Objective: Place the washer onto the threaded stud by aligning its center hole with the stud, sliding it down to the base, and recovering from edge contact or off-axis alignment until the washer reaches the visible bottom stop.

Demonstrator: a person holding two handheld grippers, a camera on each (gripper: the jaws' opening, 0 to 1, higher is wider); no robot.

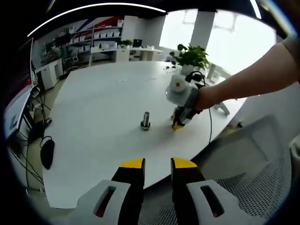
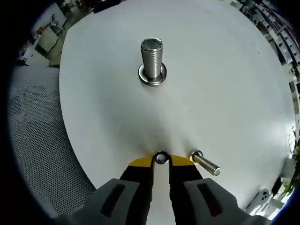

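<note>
Right gripper view: right gripper [image 2: 161, 161] apparently pinches washer [image 2: 161, 158] near stud [image 2: 152, 60].

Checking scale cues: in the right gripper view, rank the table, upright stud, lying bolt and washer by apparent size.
1. table
2. stud
3. bolt, nearer the camera, so unsure
4. washer, at the right gripper tips

Your left gripper [image 1: 157, 164] has two black fingers [image 1: 132, 180] capped with yellow tips, rising from pale grey housings with dark oval slots showing red inside. Your right gripper [image 2: 161, 161] matches it. Your arm [image 1: 253, 77] is bare below a short grey sleeve [image 1: 291, 44].
</note>
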